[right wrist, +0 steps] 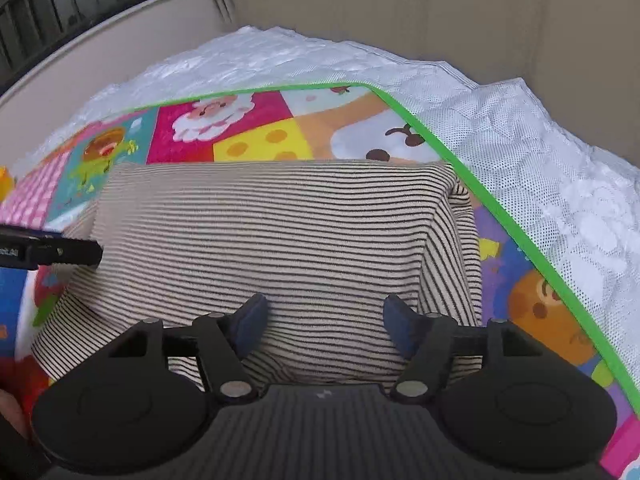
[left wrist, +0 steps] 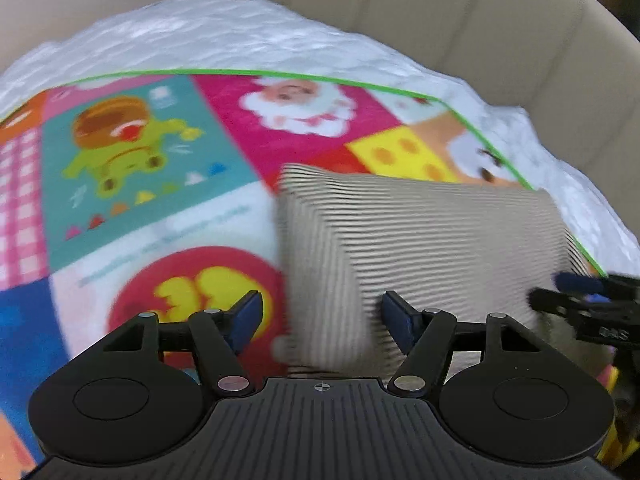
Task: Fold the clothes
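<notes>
Mat (right wrist: 256, 128), bright cartoon print, serves as folding surface; striped garment (right wrist: 280, 240) lies on it in a folded block, toward the green-edged corner. Left gripper (left wrist: 320, 316) hovers at garment's left edge, fingers spread, empty. Right gripper (right wrist: 322, 320) low over near edge, spread too, gripping nothing.

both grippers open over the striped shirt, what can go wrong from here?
1. The striped shirt is a loose stack of layers; closing the right gripper may pinch only the top layer and undo the fold.
2. The left gripper sits at the shirt's edge over the play mat; it might snag the mat too.
</notes>
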Action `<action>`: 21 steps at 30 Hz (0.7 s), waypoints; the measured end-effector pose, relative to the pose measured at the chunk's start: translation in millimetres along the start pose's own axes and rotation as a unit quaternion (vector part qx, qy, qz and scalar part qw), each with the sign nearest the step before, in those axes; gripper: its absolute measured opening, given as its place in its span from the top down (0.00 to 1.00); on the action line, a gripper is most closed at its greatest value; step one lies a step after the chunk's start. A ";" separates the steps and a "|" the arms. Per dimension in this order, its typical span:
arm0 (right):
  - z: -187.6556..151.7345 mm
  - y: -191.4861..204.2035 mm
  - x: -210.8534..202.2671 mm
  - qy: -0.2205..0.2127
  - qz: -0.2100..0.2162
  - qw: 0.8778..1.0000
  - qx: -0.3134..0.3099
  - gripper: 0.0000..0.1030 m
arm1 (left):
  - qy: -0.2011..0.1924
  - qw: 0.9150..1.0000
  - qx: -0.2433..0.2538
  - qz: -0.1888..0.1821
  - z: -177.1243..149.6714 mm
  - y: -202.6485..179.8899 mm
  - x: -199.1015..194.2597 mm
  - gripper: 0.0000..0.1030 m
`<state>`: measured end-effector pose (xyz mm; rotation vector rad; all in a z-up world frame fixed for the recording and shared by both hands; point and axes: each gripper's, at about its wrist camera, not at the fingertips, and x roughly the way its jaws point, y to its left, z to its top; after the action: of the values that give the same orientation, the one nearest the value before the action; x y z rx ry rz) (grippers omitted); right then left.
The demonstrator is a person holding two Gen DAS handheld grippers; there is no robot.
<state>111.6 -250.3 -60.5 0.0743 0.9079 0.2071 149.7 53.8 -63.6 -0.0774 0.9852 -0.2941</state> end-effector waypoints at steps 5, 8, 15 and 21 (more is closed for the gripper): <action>6.5 -27.6 -30.5 -0.051 0.009 0.997 0.056 0.37 | -0.035 0.999 -0.034 -0.010 7.2 13.7 -21.2 0.30; 11.1 -62.0 -49.3 -0.072 0.008 0.989 0.126 0.37 | -0.045 0.996 -0.053 -0.051 11.6 16.0 -31.6 0.25; 4.4 -94.8 -57.0 -0.019 0.038 0.988 0.150 0.34 | -0.022 0.995 -0.050 -0.085 14.3 0.5 -27.3 0.16; 2.8 -54.2 -19.5 0.030 0.028 0.997 0.059 0.34 | 0.030 0.999 -0.020 -0.032 11.8 -8.6 15.8 0.26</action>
<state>110.1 -307.3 -51.8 0.2047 0.9789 0.2093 165.8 40.3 -68.2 -0.1378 1.0499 -0.3367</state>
